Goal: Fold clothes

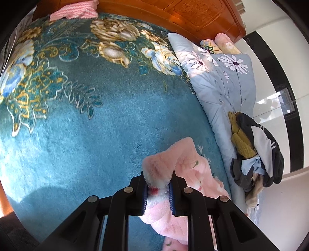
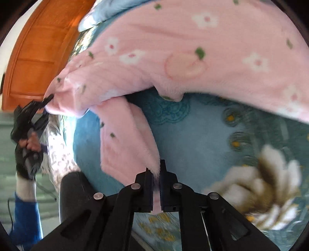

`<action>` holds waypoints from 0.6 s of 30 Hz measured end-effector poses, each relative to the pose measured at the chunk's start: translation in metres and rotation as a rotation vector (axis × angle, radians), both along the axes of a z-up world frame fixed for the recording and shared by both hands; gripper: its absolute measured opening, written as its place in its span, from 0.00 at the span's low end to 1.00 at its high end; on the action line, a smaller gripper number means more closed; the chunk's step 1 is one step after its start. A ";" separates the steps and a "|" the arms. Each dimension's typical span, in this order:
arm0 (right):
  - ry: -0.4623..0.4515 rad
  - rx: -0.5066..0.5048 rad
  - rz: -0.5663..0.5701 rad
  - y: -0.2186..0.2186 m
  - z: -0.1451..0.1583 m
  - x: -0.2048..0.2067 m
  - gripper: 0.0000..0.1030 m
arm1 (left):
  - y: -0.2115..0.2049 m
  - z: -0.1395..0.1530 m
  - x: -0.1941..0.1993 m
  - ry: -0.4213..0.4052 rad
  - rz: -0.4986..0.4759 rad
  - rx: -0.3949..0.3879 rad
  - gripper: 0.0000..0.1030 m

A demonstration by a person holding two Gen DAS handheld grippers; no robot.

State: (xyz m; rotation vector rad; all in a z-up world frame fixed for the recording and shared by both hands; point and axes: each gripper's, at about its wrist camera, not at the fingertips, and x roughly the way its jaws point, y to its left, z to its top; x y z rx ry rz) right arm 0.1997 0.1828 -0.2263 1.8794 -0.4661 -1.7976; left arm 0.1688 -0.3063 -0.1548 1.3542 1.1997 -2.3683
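1. The soft pink fleece garment with white flowers and peach prints (image 2: 193,58) is off the bed, stretched in the air above the teal plush blanket with gold and white flower pattern (image 1: 87,135), held at two ends.
2. The left gripper (image 1: 158,185) has a thick fluffy fold of that pink fleece bunched between its blue pads; the jaws stand slightly apart, pinching the cloth firmly.
3. In the right wrist view the right gripper (image 2: 156,181) has its jaws pressed nearly together on a thin hanging edge of the same garment, a narrow strip of pink showing between the fingers.
4. Handling, as I judge it: light, limp, thick-piled stuff. It sags between the grips and drapes rather than creases, so folds will be puffy and may spring back.
5. Best hold looks like hems and corners, where the cloth is thin enough to pinch; bunched fleece could slip out of a shallow grip.
6. No basket or box in view. At the bed's far side a loose heap of dark, pale blue and mustard clothes (image 1: 255,152) lies on a pale blue daisy-print quilt (image 1: 222,81).
7. A carved orange-brown wooden headboard (image 1: 183,15) stands beyond.
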 end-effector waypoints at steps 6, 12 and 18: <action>0.069 0.144 0.017 0.096 0.062 0.000 0.04 | -0.005 0.008 0.001 0.026 -0.031 -0.008 0.18; 0.033 0.280 -0.005 0.198 0.103 0.021 0.04 | 0.004 0.003 0.007 0.011 -0.084 -0.009 0.18; 0.007 0.330 -0.049 0.241 0.119 0.023 0.04 | -0.005 0.007 0.017 0.002 -0.081 -0.020 0.18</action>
